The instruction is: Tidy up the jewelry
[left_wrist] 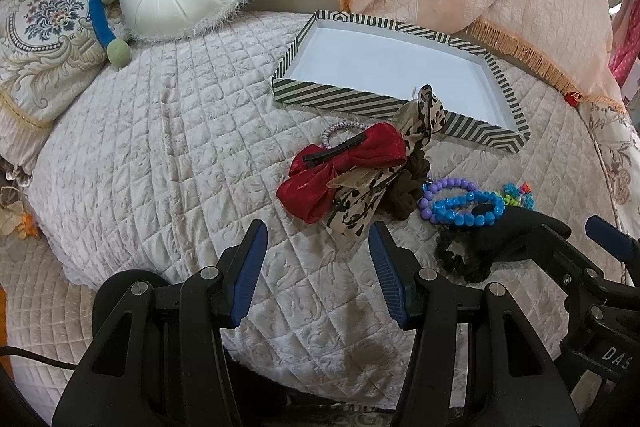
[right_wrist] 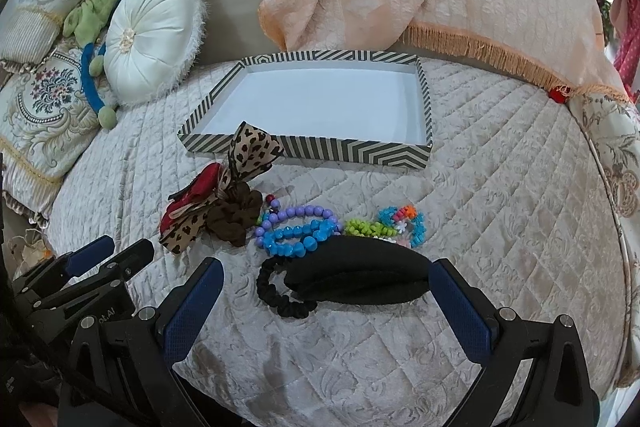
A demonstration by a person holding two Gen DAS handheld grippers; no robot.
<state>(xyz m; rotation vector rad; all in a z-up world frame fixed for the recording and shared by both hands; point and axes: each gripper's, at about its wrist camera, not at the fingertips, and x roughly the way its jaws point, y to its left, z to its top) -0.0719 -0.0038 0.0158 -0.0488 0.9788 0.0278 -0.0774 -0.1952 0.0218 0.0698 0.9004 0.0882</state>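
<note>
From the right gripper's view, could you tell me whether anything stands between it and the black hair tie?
Nothing visible does. The black hair tie lies on the quilted bedspread just ahead of the open right gripper, with only bare quilt between. The blue bead bracelet and the other pieces lie beyond it, toward the striped tray.
</note>
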